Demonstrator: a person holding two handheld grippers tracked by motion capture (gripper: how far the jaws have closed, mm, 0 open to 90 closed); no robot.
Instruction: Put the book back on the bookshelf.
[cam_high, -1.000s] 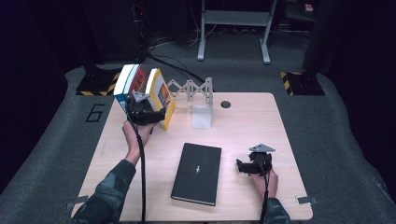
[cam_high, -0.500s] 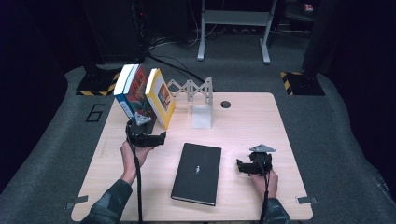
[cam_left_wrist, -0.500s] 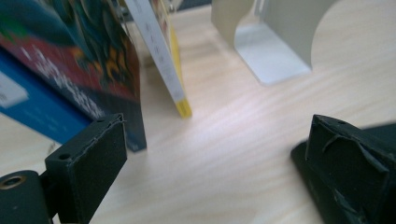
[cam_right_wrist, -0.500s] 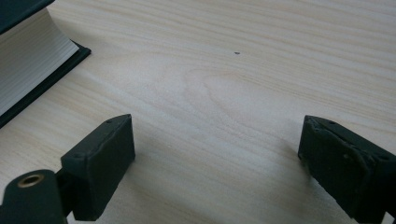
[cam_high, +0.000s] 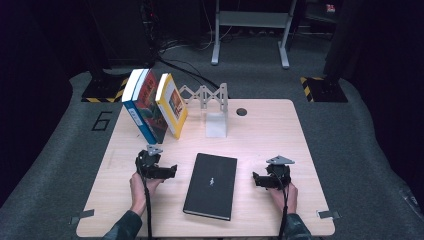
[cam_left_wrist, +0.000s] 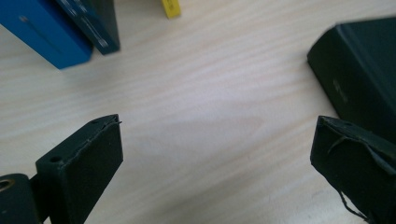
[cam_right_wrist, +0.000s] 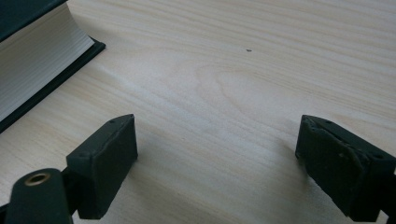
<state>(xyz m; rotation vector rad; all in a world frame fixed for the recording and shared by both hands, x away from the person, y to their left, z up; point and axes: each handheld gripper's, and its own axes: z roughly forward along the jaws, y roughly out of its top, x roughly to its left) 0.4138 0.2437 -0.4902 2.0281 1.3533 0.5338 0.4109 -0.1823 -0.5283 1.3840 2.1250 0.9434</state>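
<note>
So I'm looking down at the wooden table (cam_high: 260, 135), and the biggest thing on it is the black book (cam_high: 211, 186) lying flat near the front edge, roughly in the middle, right between my two grippers. Back on the far left there are three books standing and leaning together: a blue book (cam_high: 136, 107), a red book (cam_high: 151, 105) tucked against it, and a yellow book (cam_high: 172, 105) on the right of those. Just right of them is a grey zigzag rack (cam_high: 205, 95) with a white block (cam_high: 216, 125) at its near end, and there's a small round hole (cam_high: 242, 111) in the tabletop past that. My left gripper (cam_high: 167, 172) sits just left of the black book, jaws have just been opening and now stand wide, nothing between them but bare wood; its own view shows the book's corner (cam_left_wrist: 359, 70) off to the right. My right gripper (cam_high: 257, 180) is near the book's right side, also released, gripping nothing, with the page edge (cam_right_wrist: 37, 70) at the left in its view.
</note>
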